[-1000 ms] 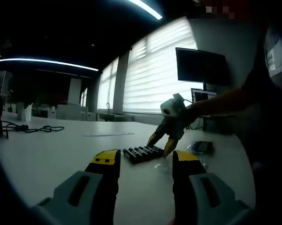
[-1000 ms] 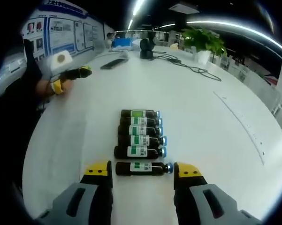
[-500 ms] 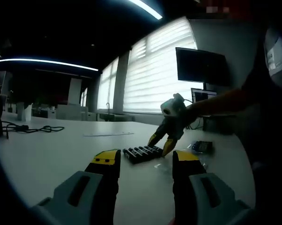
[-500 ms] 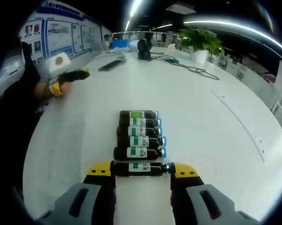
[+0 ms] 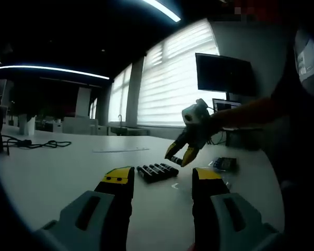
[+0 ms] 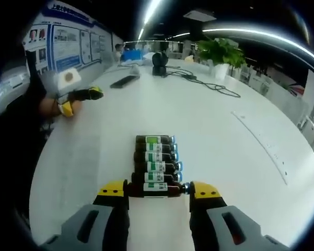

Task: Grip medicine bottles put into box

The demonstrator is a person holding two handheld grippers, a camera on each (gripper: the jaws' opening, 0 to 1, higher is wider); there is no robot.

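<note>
Several brown medicine bottles (image 6: 155, 159) with green labels and blue caps lie side by side in a row on the white table (image 6: 214, 136). My right gripper (image 6: 155, 191) is shut on one more such bottle (image 6: 158, 187), held crosswise between its yellow-tipped jaws just in front of the row. In the left gripper view the right gripper (image 5: 179, 153) hangs a little above the far end of the row of bottles (image 5: 157, 171). My left gripper (image 5: 157, 178) stands open over the table short of the row, nothing between its jaws. It also appears as the left gripper (image 6: 81, 95) at the table's left edge.
A small dark pack (image 5: 224, 163) lies on the table right of the row. A phone (image 6: 124, 81), cables (image 6: 198, 78) and a potted plant (image 6: 222, 52) sit at the far end. A thin strip (image 6: 258, 144) lies to the right. A monitor (image 5: 223, 73) stands behind.
My right gripper has shut on the nearest bottle and lifted it off the table, rising above the row. The left gripper has stayed still and open.
</note>
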